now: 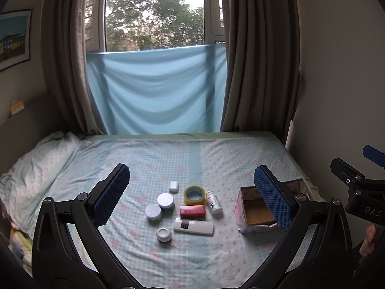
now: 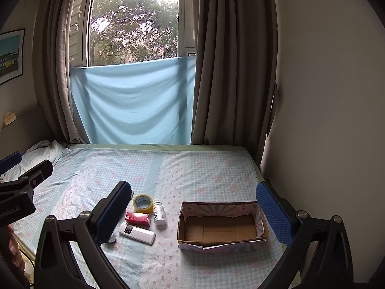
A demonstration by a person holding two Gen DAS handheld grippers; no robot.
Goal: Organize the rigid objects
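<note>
Several small objects lie on the bed: a tape roll, a white pill bottle, a red box, a white remote, three white-lidded jars and a small white case. An open empty cardboard box sits to their right. My left gripper is open, above and in front of the objects. My right gripper is open, held above the bed with the box between its fingers in view.
The bed has a checked floral sheet and a pillow at the left. Curtains and a blue cloth hang at the window behind. A wall bounds the right side.
</note>
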